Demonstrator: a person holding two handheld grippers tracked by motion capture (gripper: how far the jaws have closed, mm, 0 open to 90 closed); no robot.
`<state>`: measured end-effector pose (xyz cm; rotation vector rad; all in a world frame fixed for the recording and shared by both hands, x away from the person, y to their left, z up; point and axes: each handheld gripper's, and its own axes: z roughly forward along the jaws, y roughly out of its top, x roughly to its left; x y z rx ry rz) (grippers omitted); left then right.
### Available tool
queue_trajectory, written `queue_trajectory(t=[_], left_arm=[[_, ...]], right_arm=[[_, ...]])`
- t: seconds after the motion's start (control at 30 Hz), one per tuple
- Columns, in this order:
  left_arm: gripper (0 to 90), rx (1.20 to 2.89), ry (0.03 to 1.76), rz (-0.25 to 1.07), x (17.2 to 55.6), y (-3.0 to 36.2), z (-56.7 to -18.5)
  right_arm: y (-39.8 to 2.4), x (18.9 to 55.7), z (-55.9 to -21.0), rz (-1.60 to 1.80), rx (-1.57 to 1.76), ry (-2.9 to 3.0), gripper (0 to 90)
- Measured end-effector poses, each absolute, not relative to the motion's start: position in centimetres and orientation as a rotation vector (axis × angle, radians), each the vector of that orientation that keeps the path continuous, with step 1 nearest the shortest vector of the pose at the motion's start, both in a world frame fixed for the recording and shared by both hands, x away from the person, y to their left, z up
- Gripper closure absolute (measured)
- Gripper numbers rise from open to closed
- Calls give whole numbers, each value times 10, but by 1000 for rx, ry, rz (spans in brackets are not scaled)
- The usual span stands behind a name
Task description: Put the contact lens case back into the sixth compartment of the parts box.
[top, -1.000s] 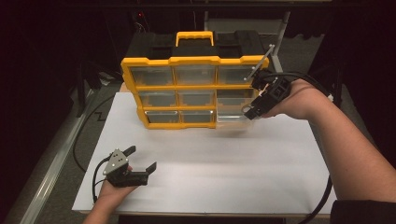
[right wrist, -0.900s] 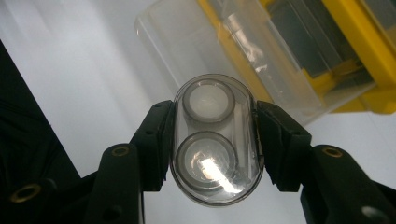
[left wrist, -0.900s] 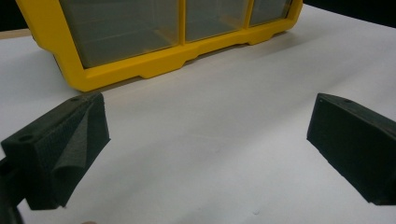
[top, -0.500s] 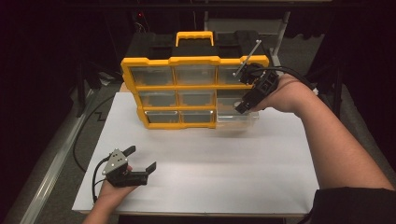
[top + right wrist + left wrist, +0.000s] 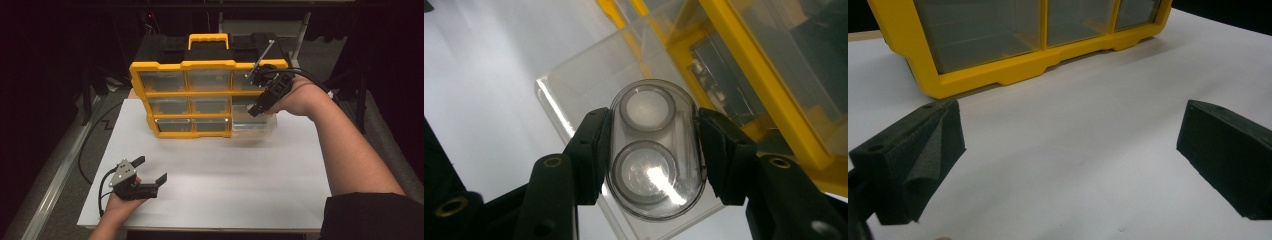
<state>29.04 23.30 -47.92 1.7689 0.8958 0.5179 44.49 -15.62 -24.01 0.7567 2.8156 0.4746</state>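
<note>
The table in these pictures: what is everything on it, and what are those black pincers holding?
Yellow plastic organiser with clear drawers: one, yellow and black, far middle of the table.
Clear plastic drawer: one, transparent, pulled out at the organiser's lower right corner.
Clear oval plastic case with two round wells: one, transparent, clamped in the right gripper above the drawer.
White table top: one, white.
Left gripper: black, jaws apart, near left of the table.
Right gripper: black, at the organiser's right.

My right gripper (image 5: 256, 106) and hand (image 5: 295, 97) cover part of the pulled-out clear drawer (image 5: 252, 125). In my right gripper view, my fingers (image 5: 591, 150) hide both sides of the clear oval case (image 5: 654, 150); what it holds is blurred.
</note>
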Motion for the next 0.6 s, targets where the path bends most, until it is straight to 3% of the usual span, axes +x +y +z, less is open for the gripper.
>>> queue_trajectory(t=[0.6], left_arm=[[3, 1780, 888, 525, 291, 231, -480]], right_arm=[[-152, 452, -270, 453, 770, 2839, 497]])
